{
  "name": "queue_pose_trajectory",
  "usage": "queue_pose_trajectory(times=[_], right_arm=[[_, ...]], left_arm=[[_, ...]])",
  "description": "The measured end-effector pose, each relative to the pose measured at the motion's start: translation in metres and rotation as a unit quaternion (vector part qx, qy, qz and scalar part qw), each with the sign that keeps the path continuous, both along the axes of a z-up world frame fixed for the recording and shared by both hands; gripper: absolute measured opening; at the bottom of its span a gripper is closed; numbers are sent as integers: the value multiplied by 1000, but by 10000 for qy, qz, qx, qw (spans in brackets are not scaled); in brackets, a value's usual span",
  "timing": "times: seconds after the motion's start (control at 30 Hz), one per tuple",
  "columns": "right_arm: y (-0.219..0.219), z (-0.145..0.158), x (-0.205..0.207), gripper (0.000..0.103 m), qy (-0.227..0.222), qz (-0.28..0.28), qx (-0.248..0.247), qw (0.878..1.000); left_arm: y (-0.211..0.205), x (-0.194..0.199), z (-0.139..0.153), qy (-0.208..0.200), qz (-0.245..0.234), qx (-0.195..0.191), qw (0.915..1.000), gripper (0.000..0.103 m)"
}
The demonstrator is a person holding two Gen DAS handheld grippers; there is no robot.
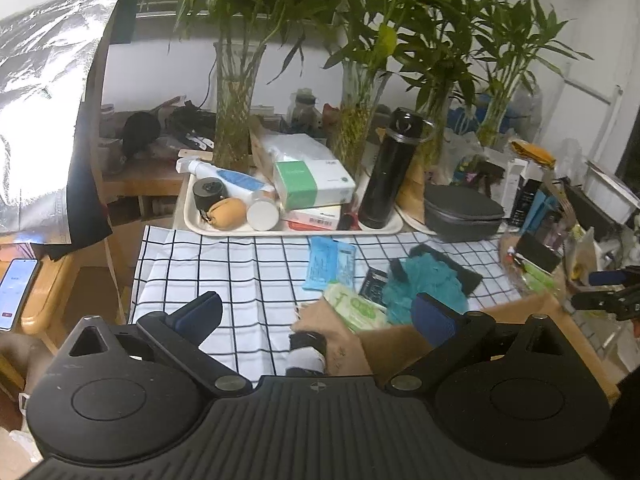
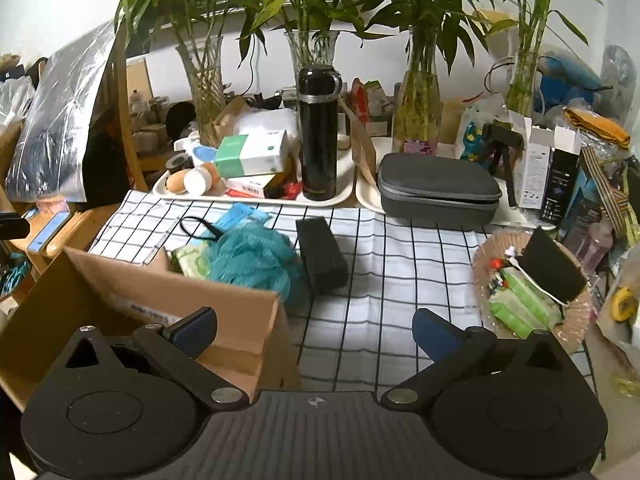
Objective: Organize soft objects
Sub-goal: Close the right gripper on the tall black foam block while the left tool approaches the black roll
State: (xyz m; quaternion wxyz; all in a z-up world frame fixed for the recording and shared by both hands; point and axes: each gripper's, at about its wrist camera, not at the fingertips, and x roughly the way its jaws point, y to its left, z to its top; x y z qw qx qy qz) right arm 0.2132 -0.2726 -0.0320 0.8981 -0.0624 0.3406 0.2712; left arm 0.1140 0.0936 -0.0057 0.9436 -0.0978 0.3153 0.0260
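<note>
Teal bath pouf (image 2: 252,260) touching black sponge (image 2: 322,254) on checked cloth (image 2: 400,264), both hand-held grippers, left (image 1: 320,312) and right (image 2: 316,332), spread apart, empty

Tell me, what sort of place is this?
Most likely a lived-in room at home, not a lab. A table under a checked cloth is crowded with household clutter: bamboo stems in glass vases, a black flask on a tray, tissue packs and a cardboard box.

Frilly teal mesh pouf (image 2: 250,262) beside matt black sponge block (image 2: 322,254)
</note>
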Motion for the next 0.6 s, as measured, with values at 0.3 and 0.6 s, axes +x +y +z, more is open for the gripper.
queue_pose_trajectory(times=[0.3, 0.6], right_arm=[[-2, -9, 40, 103, -32, -134, 193, 9997], [7, -27, 80, 103, 32, 65, 137, 9999]], left_arm=[[18, 25, -23, -83, 105, -248, 9996, 103], [32, 29, -35, -39, 116, -406, 9991, 103]])
